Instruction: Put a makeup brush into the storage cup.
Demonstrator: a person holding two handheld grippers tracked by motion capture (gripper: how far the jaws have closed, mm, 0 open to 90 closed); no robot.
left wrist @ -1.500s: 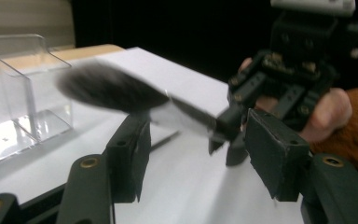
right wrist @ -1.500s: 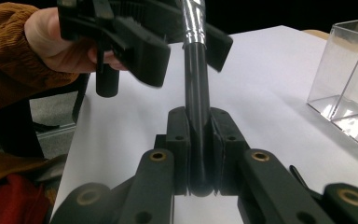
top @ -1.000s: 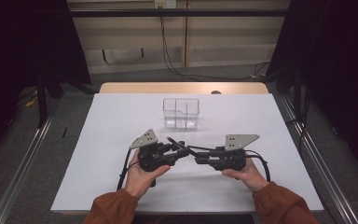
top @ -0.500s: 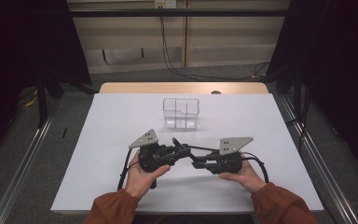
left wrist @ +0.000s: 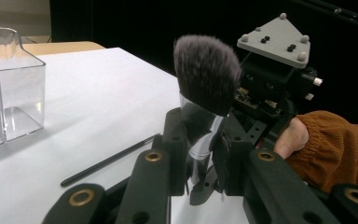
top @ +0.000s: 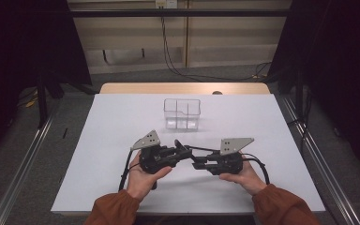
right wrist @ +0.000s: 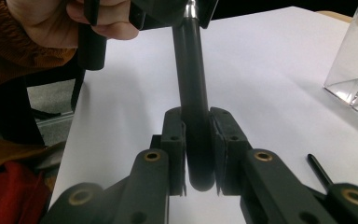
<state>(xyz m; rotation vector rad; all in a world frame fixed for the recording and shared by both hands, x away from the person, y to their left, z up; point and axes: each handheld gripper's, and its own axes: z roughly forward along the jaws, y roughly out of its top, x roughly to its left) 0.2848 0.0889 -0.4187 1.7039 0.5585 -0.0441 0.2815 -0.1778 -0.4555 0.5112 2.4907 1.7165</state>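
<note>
I grip the makeup brush (left wrist: 207, 79) with both grippers, left gripper (left wrist: 200, 154) just closed; next, the clear organizer (top: 182, 114).

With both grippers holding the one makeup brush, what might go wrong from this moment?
1. The left gripper has just closed on the shiny metal collar of the makeup brush; so smooth a surface may slip.
2. The right gripper clamps the handle's end, so any uneven pull between the hands could twist or jerk the brush loose.
3. A thin black stick lies on the table nearby, and a low sweep toward the clear box might knock it.
</note>
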